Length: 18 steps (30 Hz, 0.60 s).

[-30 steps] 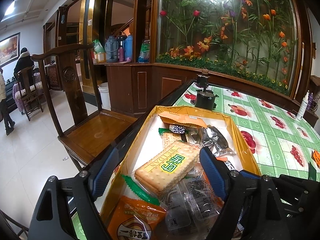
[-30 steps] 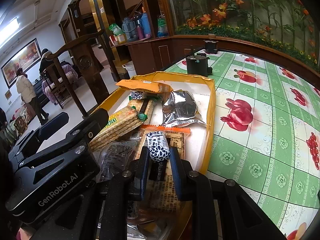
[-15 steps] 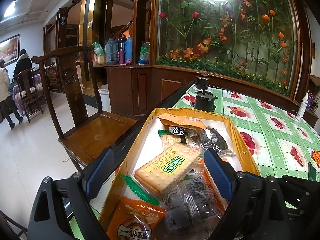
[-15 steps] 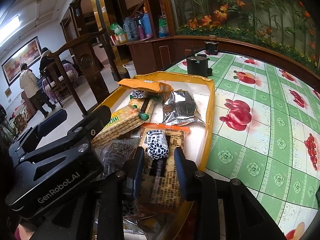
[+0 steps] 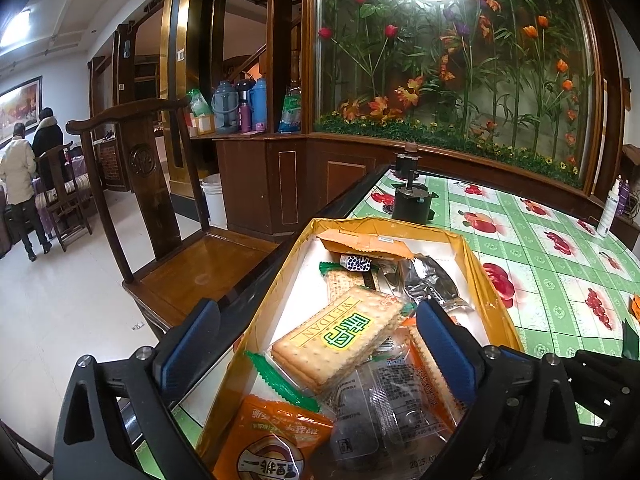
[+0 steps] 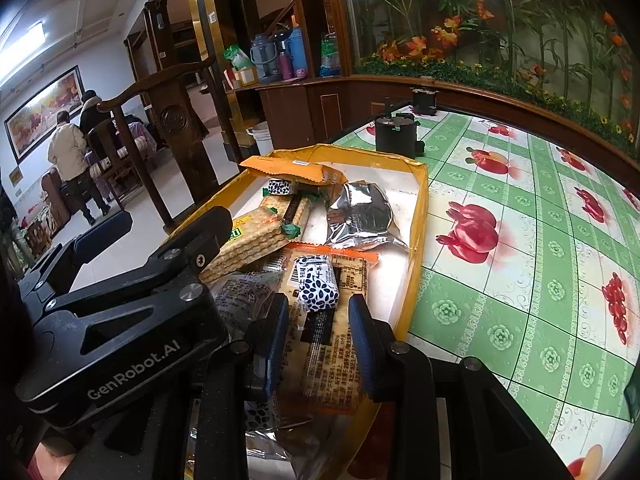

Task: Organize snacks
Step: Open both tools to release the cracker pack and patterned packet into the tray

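Yellow cardboard forms the shallow box (image 5: 486, 276) that sits at the near-left corner of the worktop (image 5: 560, 248), which wears a green checked cloth printed with red fruit; the box is crowded with snacks. In the left wrist view the left hand-held gripper (image 5: 316, 336) is over the near end of the box, its blue-padded jaws spread wide and opening, with a pack of square crackers (image 5: 338, 336) with a green label lying between them, touched by neither pad; an orange packet (image 5: 276, 440) lies just below it at the near edge, and clear-wrapped packs lie beside that. Further back in the box are a flat orange wrapper (image 5: 364, 243) against the far wall, a small sweet in a blue-and-white spotted wrapper (image 5: 356, 263), and a crumpled silver foil pouch (image 5: 430, 280) on the right.

In the right wrist view the right hand-held gripper (image 6: 318, 324) is over the same box, its jaws parted a little and gripping nothing; a second blue-and-white spotted sweet (image 6: 316, 284) lies just ahead of the fingertips, on top of a long clear cracker pack with printed text (image 6: 328, 344); the left tool's black body fills the lower left. A dark round tin (image 6: 394, 136) stands on the worktop behind the box; a wooden chair (image 5: 160, 216) stands left of the worktop; two people (image 5: 28, 176) stand far off, backs turned.
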Tool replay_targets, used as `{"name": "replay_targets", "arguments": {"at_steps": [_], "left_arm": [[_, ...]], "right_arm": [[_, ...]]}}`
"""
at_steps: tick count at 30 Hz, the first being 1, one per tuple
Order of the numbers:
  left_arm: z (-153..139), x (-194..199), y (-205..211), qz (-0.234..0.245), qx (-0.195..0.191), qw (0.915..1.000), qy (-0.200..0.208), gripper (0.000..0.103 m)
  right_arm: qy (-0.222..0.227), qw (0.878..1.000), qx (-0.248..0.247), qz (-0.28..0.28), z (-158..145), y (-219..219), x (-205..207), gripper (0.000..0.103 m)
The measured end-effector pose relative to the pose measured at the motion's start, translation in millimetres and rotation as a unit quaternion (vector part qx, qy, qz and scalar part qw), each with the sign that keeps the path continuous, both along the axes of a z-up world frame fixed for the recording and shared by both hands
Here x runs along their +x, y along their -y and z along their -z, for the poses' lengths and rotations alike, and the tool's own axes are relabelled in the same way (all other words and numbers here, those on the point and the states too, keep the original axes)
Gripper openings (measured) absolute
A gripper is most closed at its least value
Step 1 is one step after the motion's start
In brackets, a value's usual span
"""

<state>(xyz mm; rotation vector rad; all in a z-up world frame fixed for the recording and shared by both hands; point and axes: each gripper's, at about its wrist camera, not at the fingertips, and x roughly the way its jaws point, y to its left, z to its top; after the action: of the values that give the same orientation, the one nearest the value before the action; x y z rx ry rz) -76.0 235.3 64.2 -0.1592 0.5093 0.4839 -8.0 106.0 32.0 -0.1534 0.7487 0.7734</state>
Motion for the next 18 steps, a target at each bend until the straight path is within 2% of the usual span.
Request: {"name": "replay_targets", "arguments": {"at_steps": [18], "left_arm": [[0, 3, -9, -0.004, 0.008, 1.0, -0.001, 0.1]], "right_arm": [[0.006, 1.0, 0.004, -0.007, -4, 9, -10, 0.035]]}}
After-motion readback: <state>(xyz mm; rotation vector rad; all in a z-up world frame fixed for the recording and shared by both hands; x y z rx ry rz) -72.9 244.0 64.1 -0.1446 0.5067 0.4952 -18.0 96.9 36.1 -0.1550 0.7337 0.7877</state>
